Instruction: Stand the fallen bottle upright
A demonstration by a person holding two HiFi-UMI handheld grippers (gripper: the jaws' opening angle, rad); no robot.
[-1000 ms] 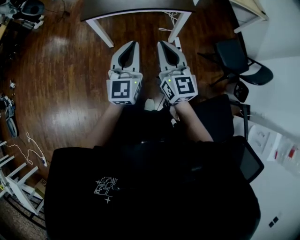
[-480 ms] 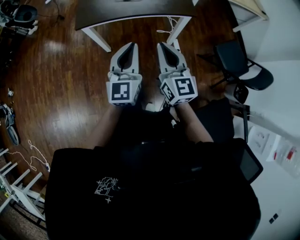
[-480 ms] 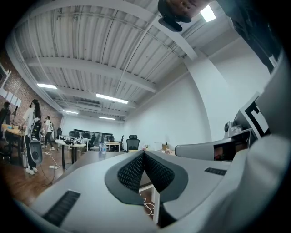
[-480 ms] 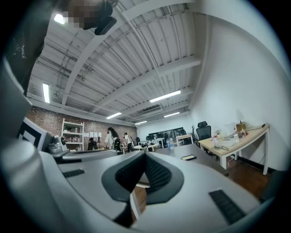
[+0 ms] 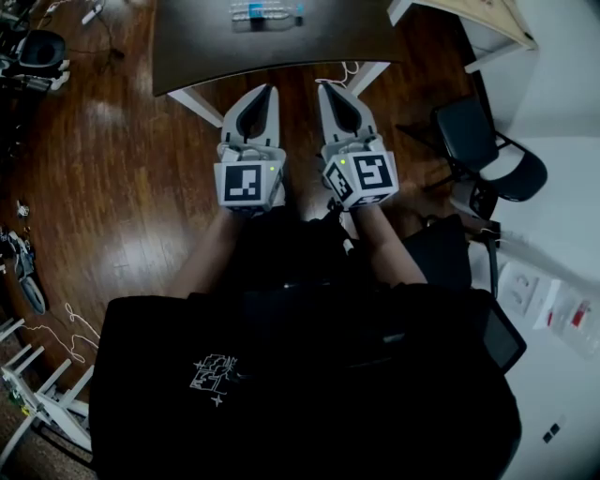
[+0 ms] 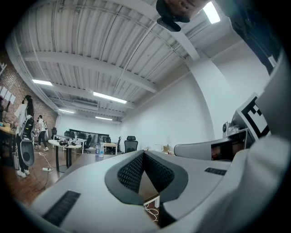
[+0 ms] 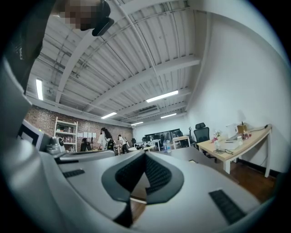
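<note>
Bottle [image 5: 265,11] is lying on its side way over at the far edge of the dark desk [image 5: 272,52], clear plastic with some blue on it, and nothing is touching it. Both tongs sit side by side out in front of the person, pointing level toward the desk, with their tips about at its near edge and the wood floor [image 5: 122,178] underneath them. The left tongs [image 5: 265,89] are closed up tight: in the left gripper view the two dark ribbed pads [image 6: 132,173] meet at the tip with nothing between them. Same deal with the right tongs [image 5: 326,89], pads pressed together and empty in the right gripper view. My guess is they're held low, level and shut like that just because this is the walk-up part and there's nothing to grab yet. The bottle is well apart from both, so the actual job hasn't started. To do it, one pair would need to open, reach right across the desk and catch the bottle somewhere it can be tipped up.
</note>
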